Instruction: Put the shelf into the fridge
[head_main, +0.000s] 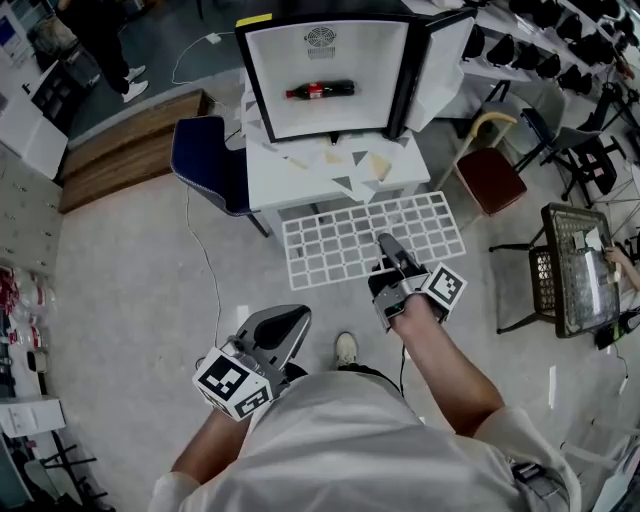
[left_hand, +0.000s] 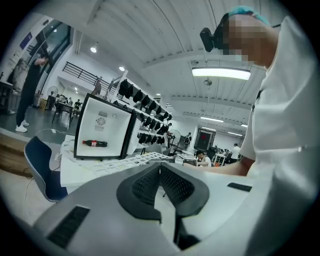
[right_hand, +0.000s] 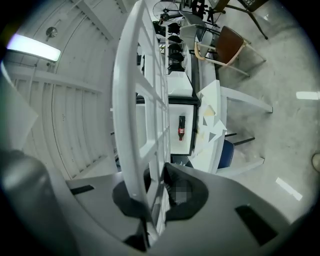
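Shelf hangs in front of the table, short of the open fridge, its near edge clamped in the right gripper. Left gripper is held low, jaws together on nothing.

Head view looks steeply down from above; both gripper views face forward, sharing the fridge.

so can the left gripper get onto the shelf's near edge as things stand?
Probably yes. The left gripper, jaws together and empty, sits by the person's waist. Only floor shows between it and the shelf, which the right gripper holds by that edge. Its jaws would have to open first.
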